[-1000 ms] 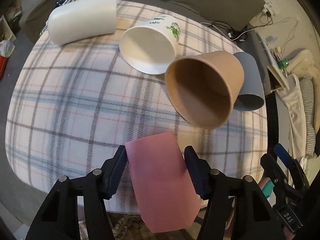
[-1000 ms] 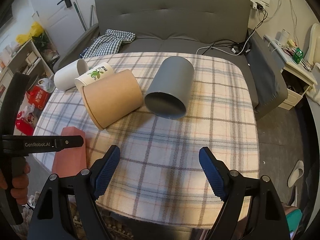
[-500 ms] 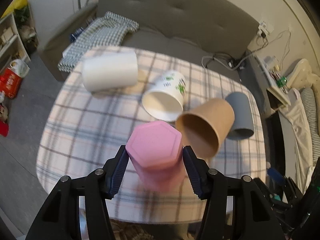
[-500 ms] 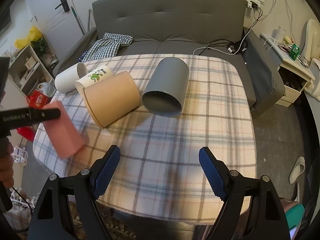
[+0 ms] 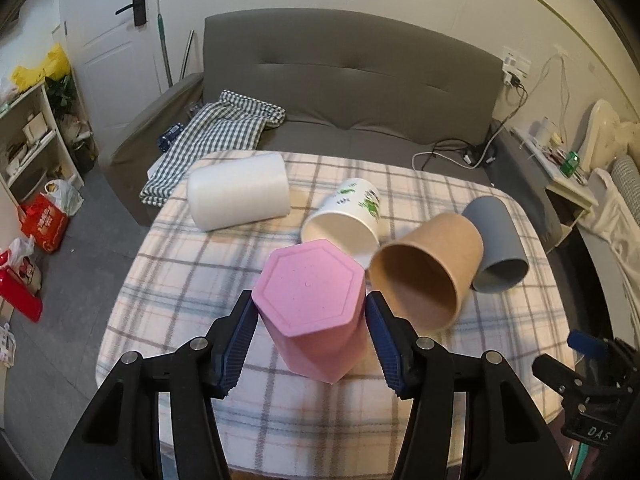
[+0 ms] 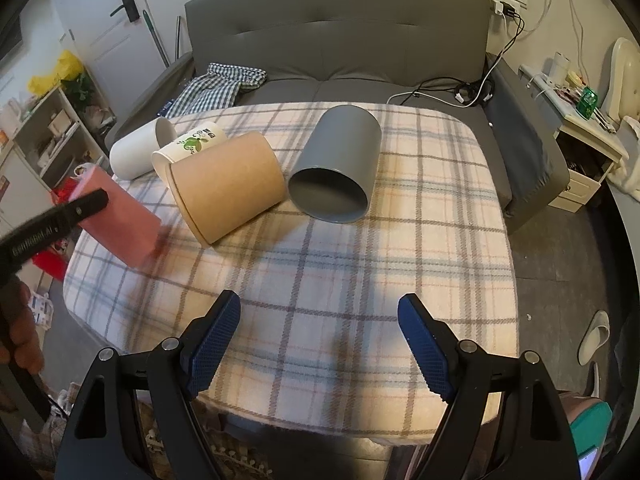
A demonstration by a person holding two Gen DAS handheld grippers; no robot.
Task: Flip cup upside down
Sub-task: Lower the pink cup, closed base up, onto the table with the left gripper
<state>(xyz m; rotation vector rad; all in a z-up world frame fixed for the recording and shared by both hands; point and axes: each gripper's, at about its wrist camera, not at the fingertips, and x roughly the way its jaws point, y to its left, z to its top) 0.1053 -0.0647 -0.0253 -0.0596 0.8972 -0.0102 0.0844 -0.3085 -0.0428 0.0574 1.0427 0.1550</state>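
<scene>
Left wrist view: left gripper (image 5: pixel 310 330) is clamping the tilted pink hexagonal cup (image 5: pixel 316 308); lowering crooked risks toppling onto the brown paper cup (image 5: pixel 426 270). Right gripper (image 6: pixel 320 344) is hanging agape.

Grey sofa (image 5: pixel 352 92) behind — checked cloth (image 5: pixel 216 136) on its seat.

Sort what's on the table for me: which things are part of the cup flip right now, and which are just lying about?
In the job:
- pink cup, base up, tilted
- left gripper, shut on it

Lying about:
- white cup, on its side
- printed cup
- brown cup
- grey cup
- right gripper, open, holding nothing
</scene>
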